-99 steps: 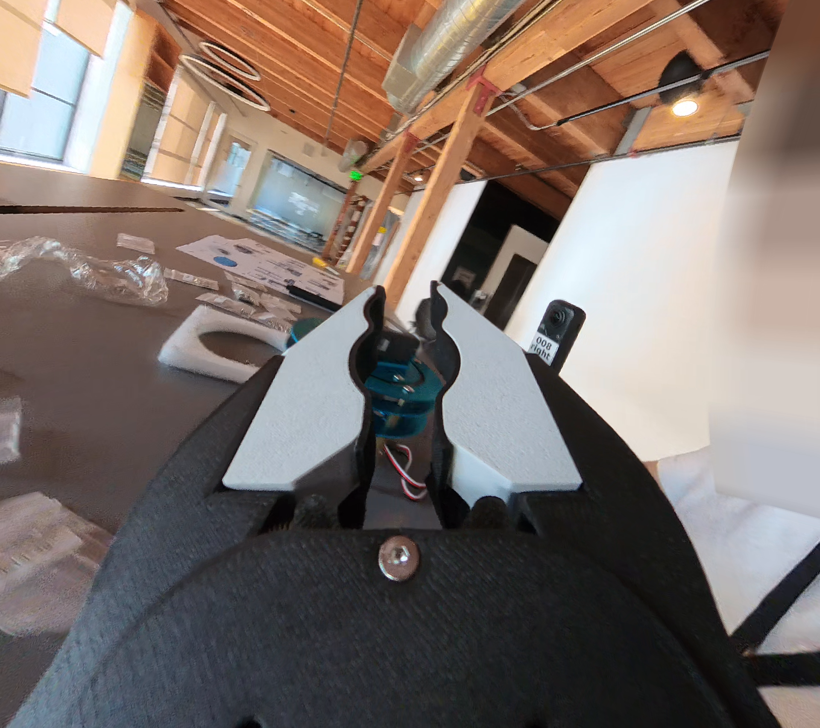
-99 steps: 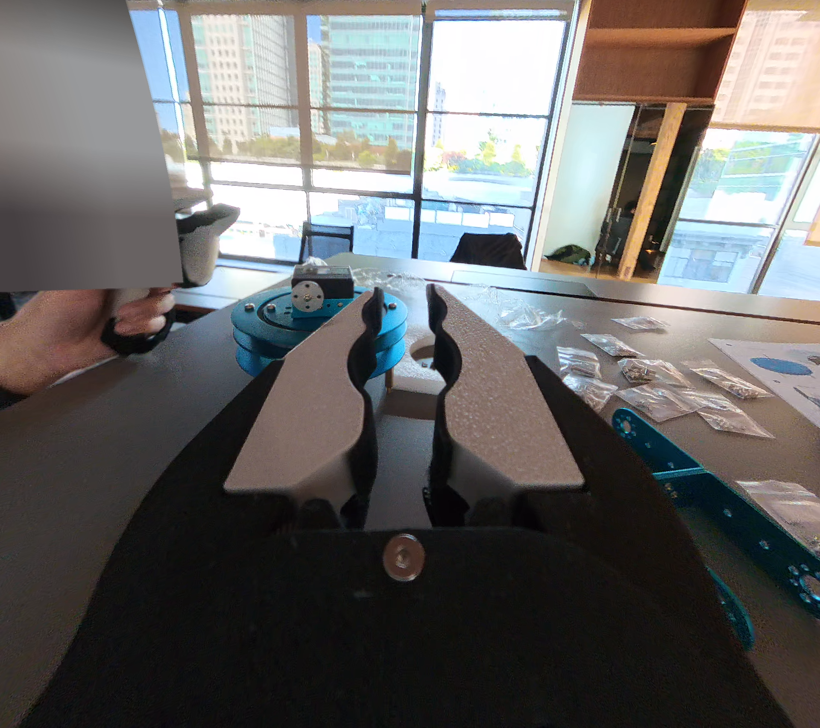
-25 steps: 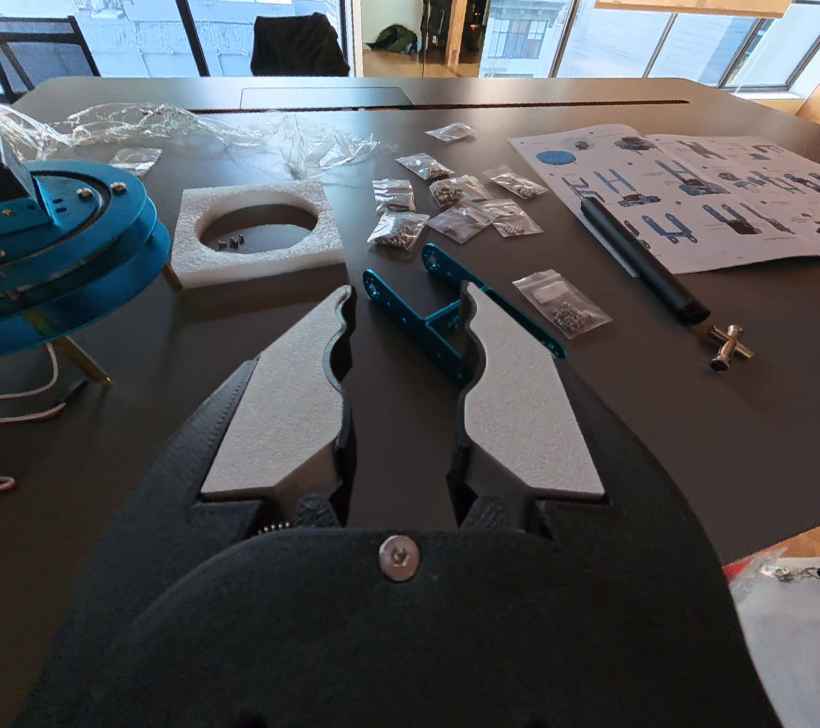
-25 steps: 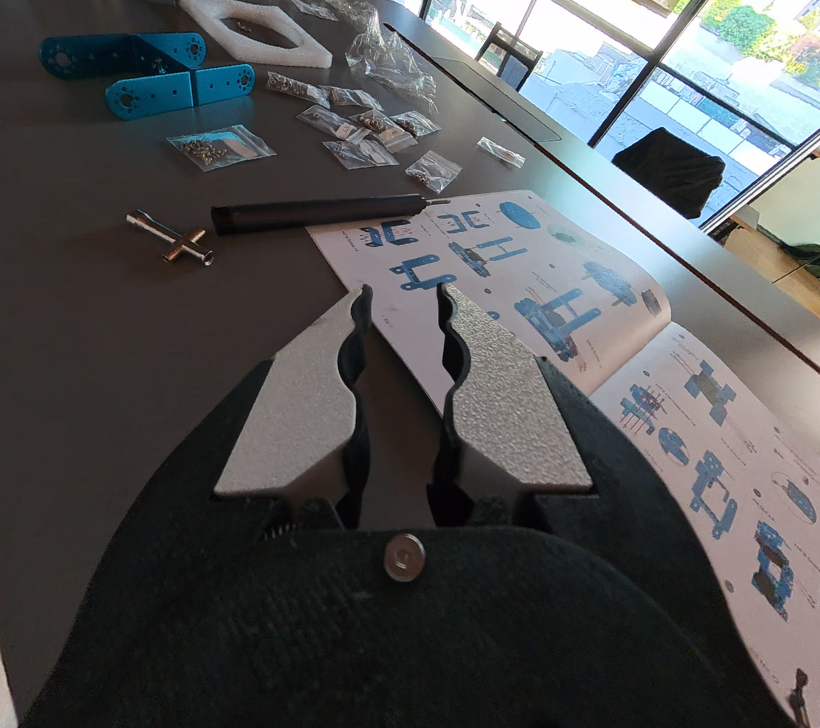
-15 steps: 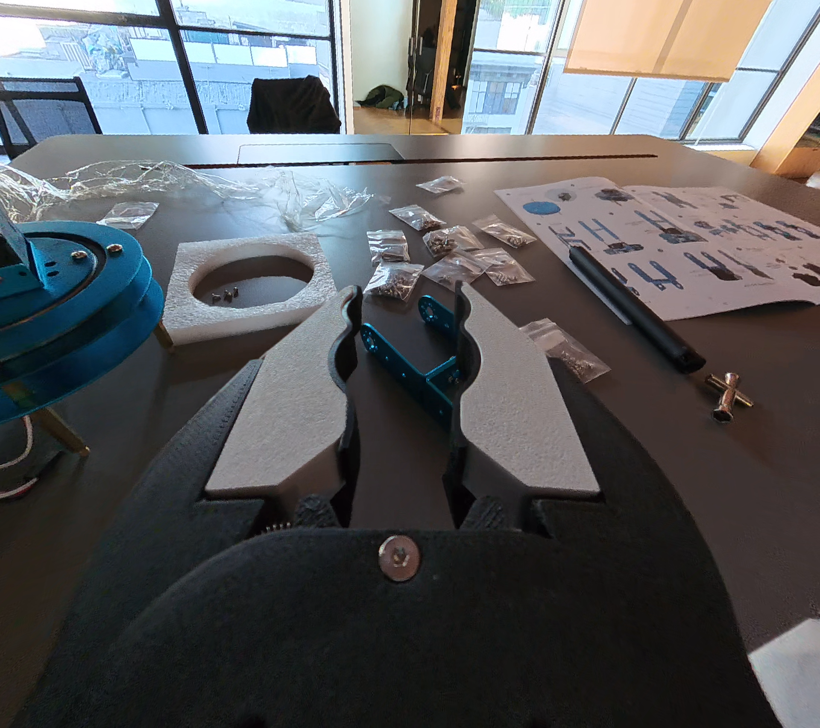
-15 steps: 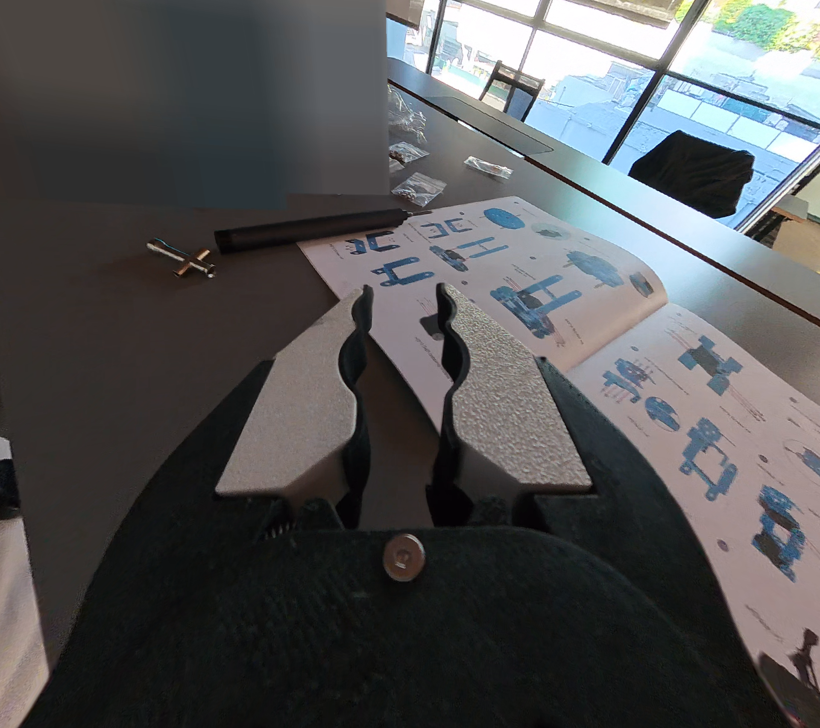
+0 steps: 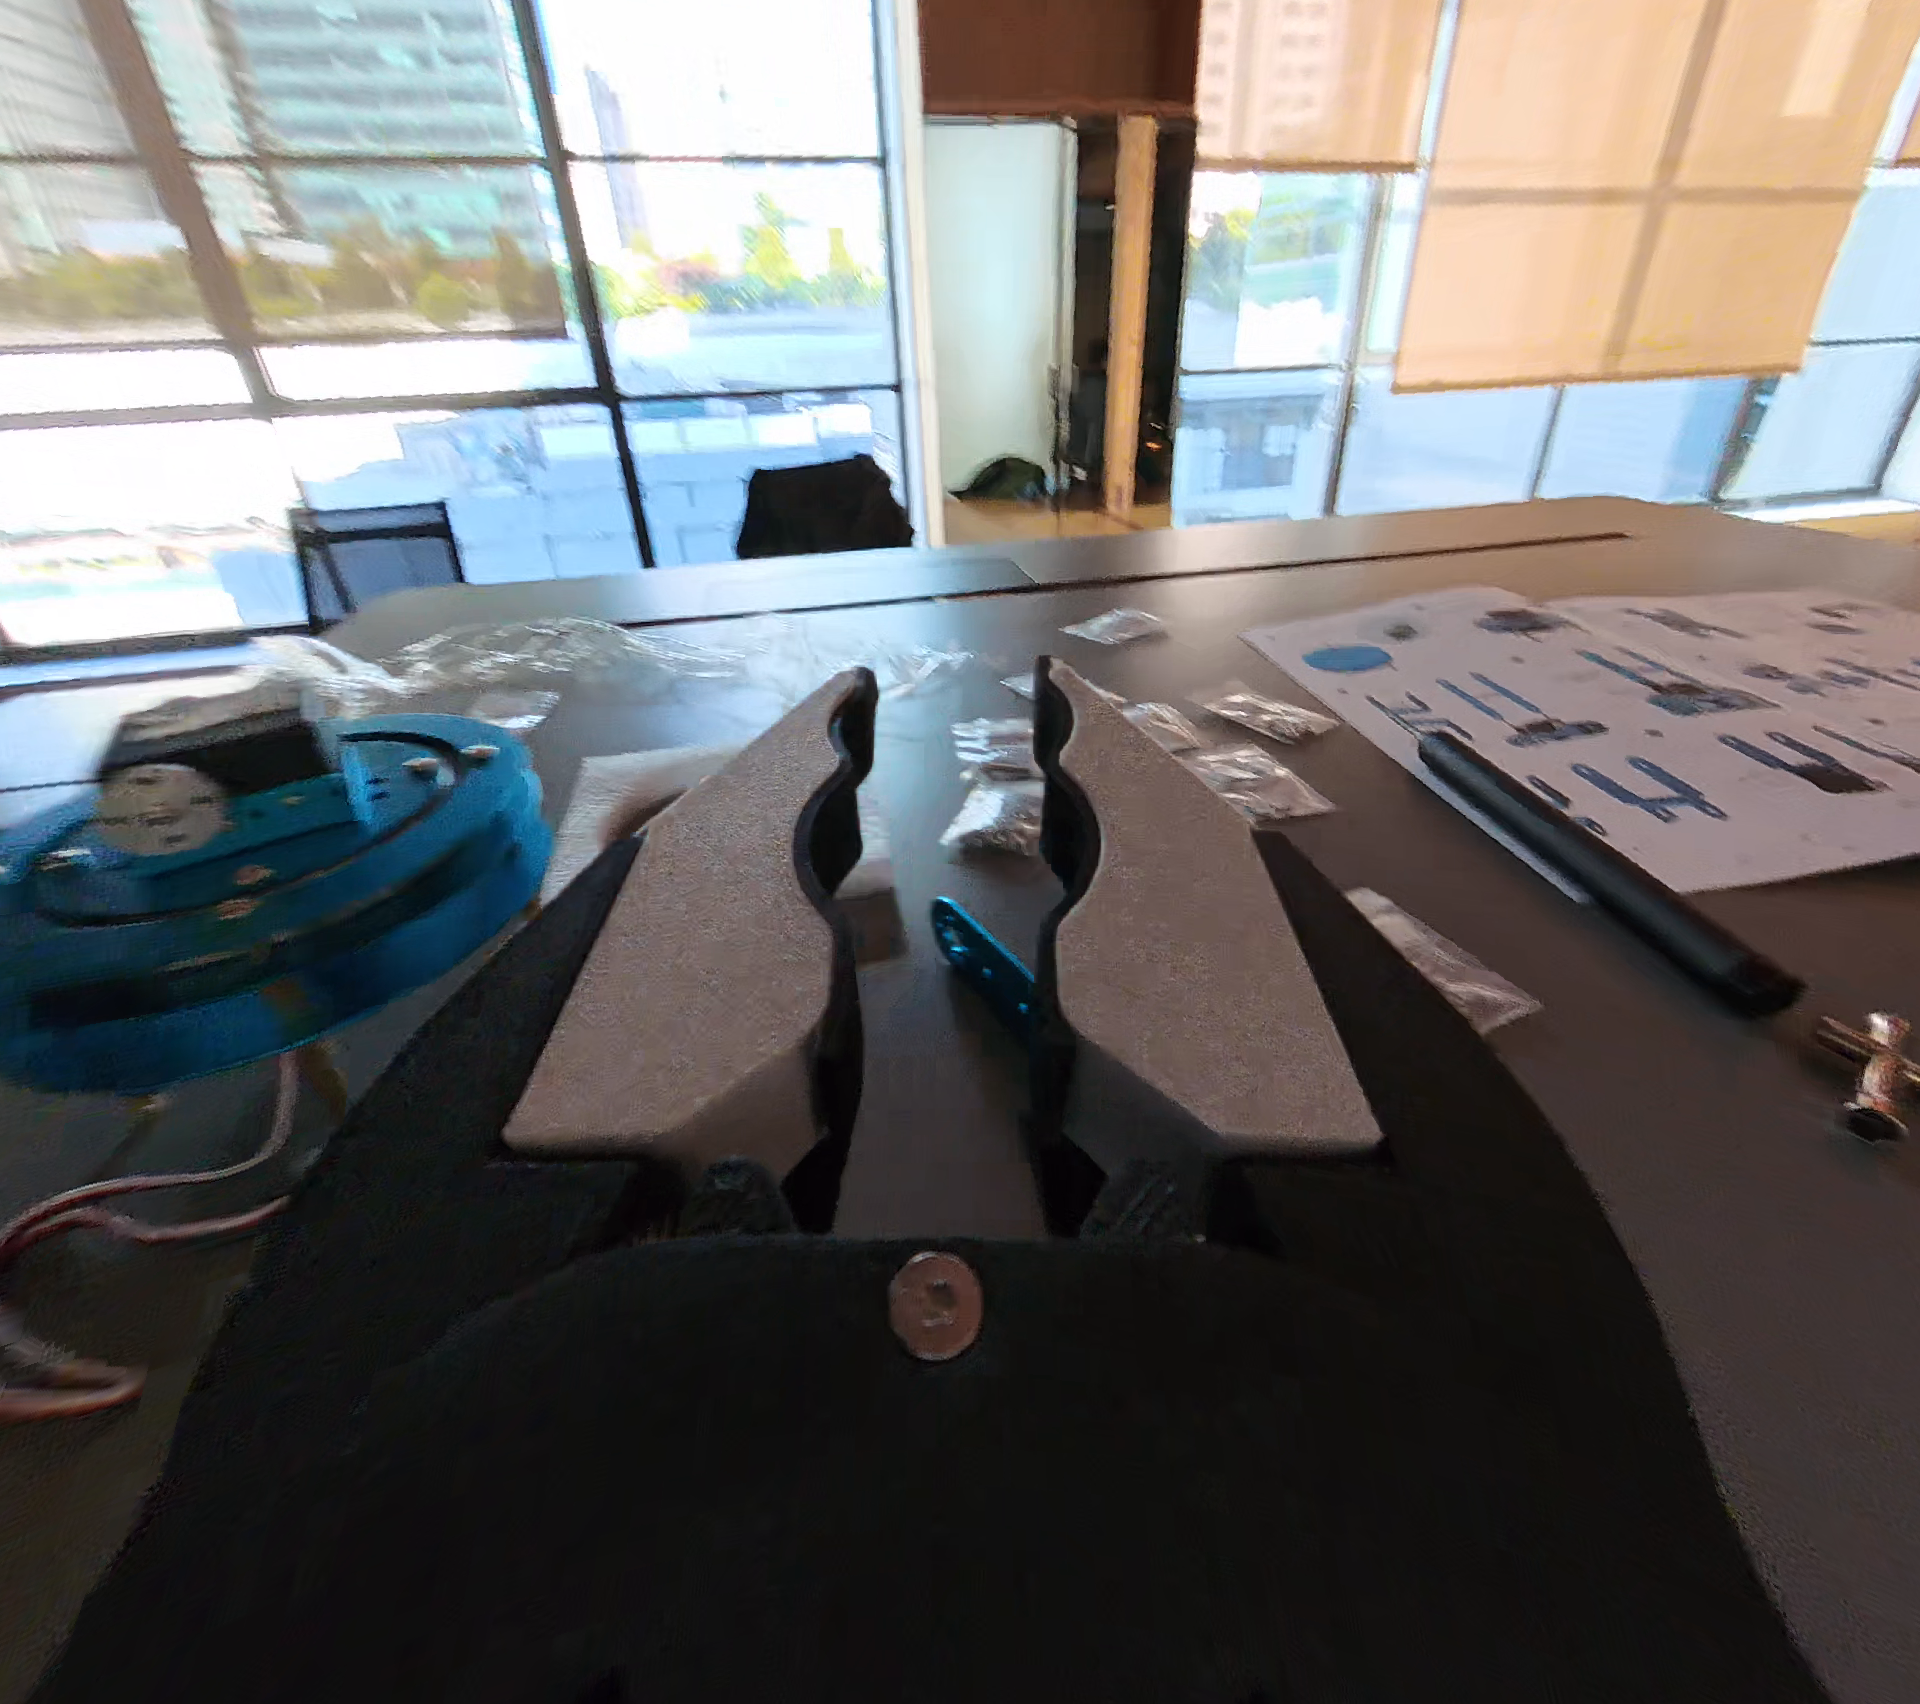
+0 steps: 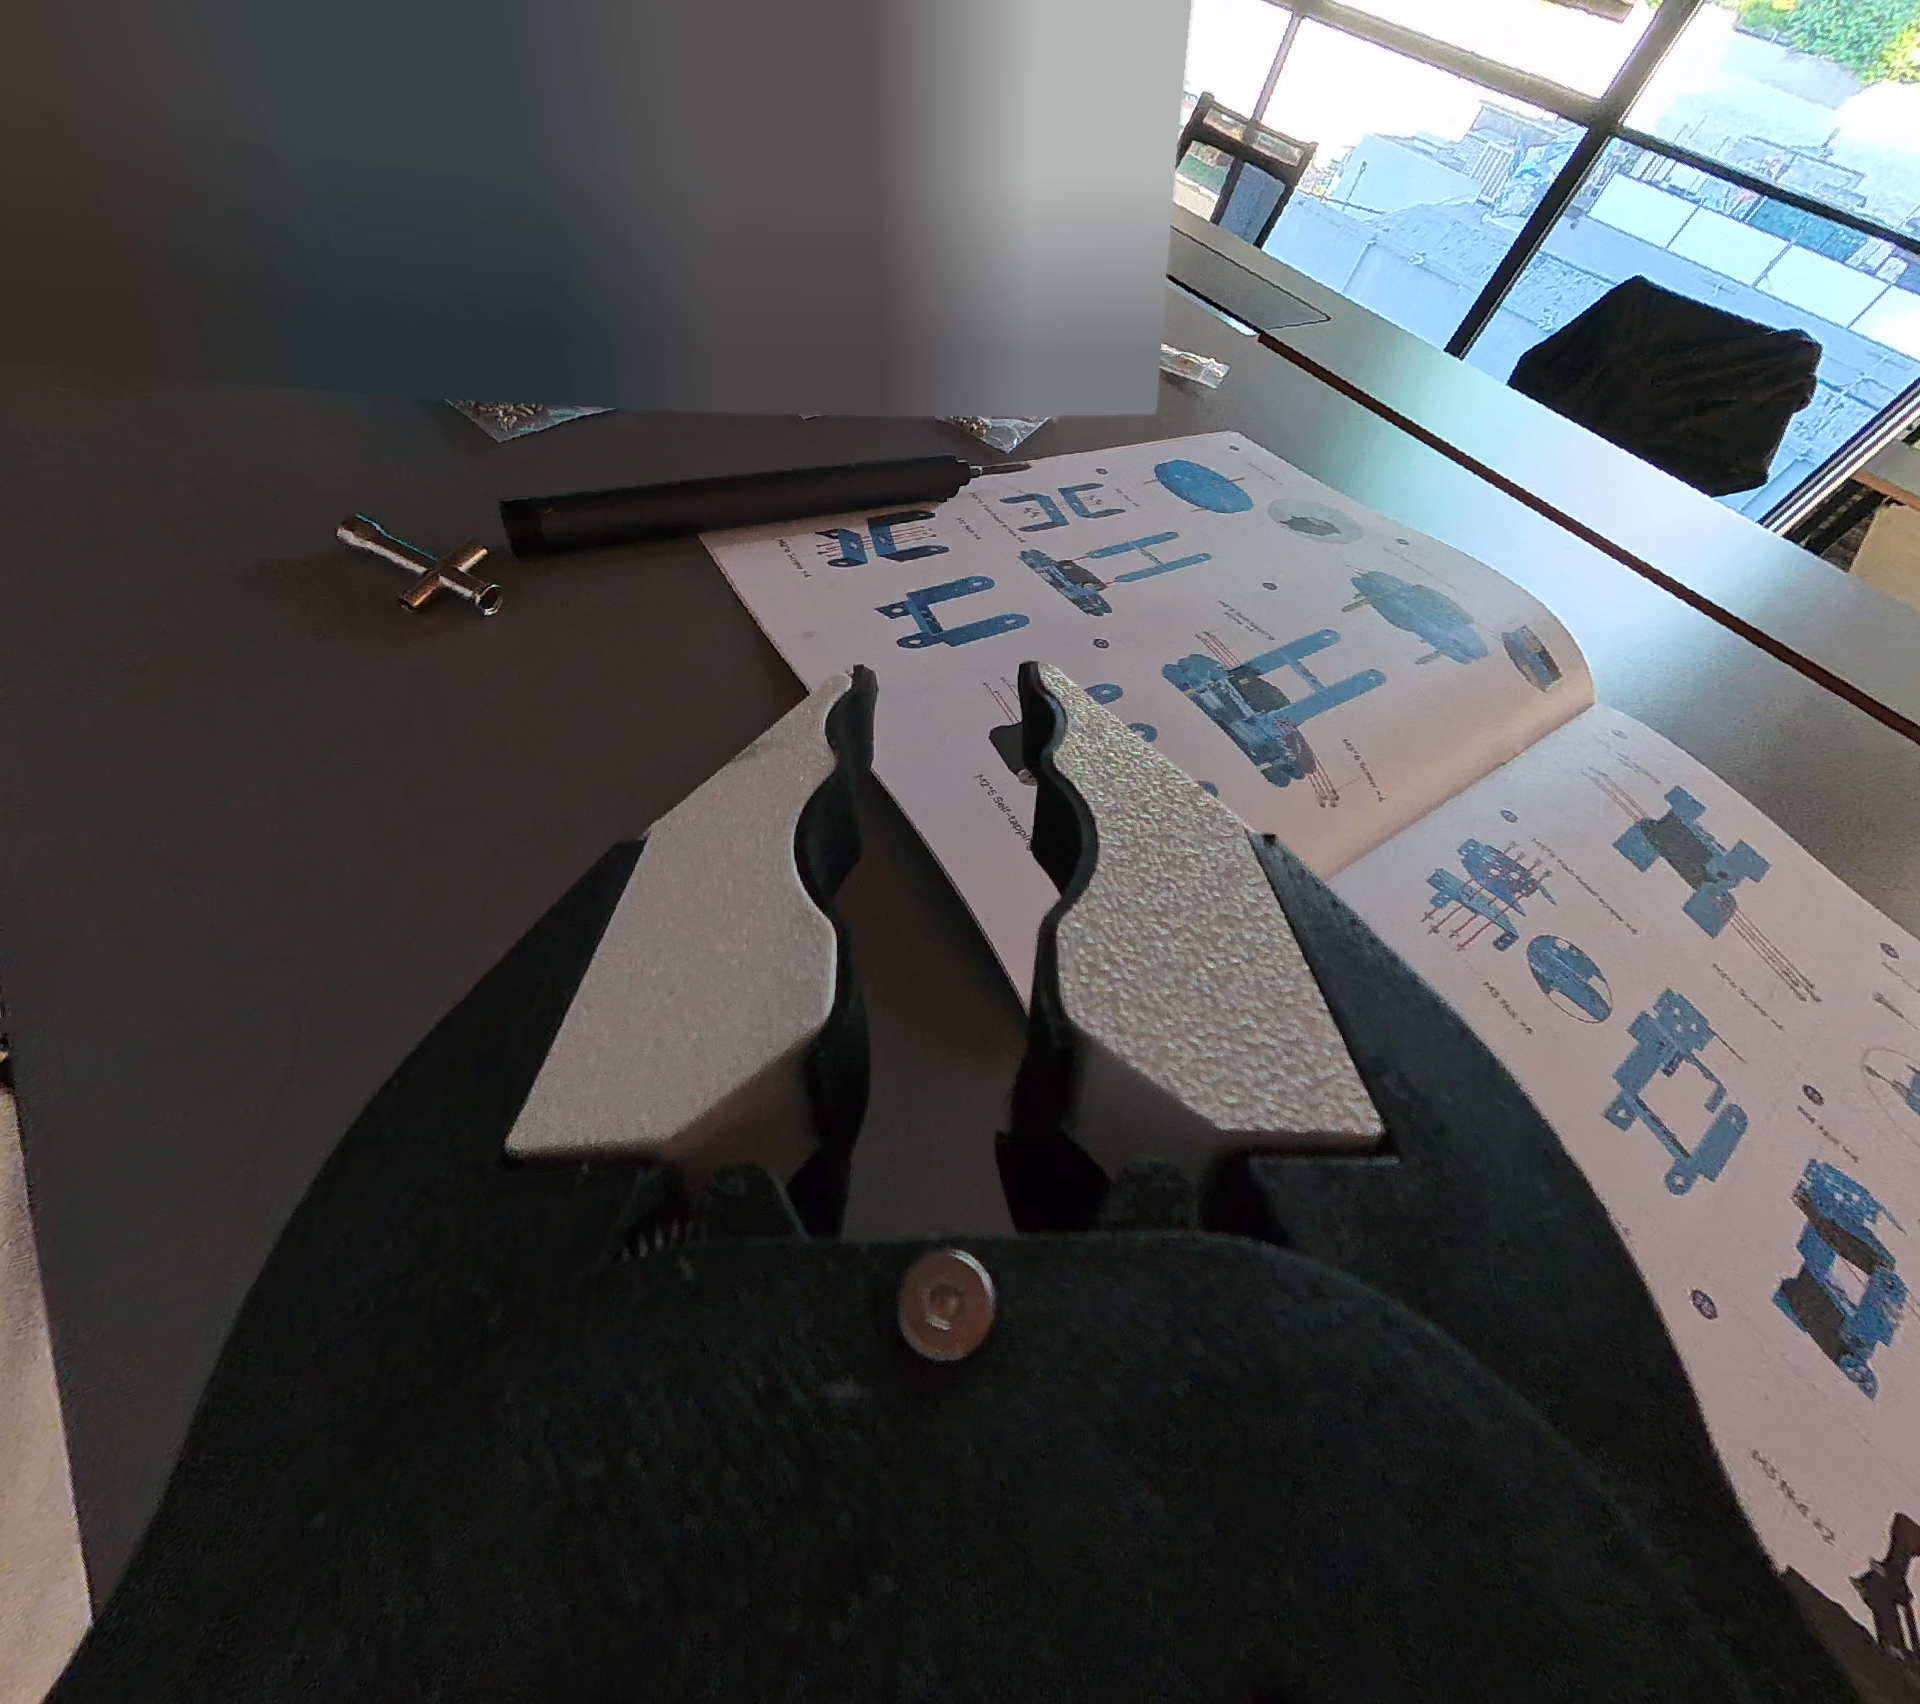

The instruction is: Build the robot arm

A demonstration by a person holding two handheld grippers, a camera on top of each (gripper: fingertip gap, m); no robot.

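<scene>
A blue metal bracket (image 7: 982, 958) lies flat on the dark surface (image 7: 1662, 1239), seen through the gap of the left tongs (image 7: 951, 688); part of it is hidden behind the right-hand finger, and whether that finger touches it cannot be told. The left tongs stand parted with nothing between the fingers. Just beyond their tips sit several small clear bags of hardware (image 7: 1252, 781), and a white foam block (image 7: 634, 787) shows past the left-hand finger. Farther left stands a round blue turntable assembly (image 7: 260, 885) carrying a black servo, with red and white wires (image 7: 156, 1207) trailing off beneath it; this side of the view is blurred. To the right lie a black screwdriver (image 7: 1590, 875), partly on an open instruction booklet (image 7: 1662, 719), and a small silver cross wrench (image 7: 1870, 1072) near the edge of the view.

The right tongs (image 8: 940, 688) hover low over the same booklet (image 8: 1403, 719), fingers parted and empty, their tips above the near corner of the left-hand page. Beyond them the screwdriver (image 8: 727, 501) lies with its tip on the booklet's far corner, and the cross wrench (image 8: 421, 574) rests just beside its butt end. Windows and a dark chair stand behind the surface.
</scene>
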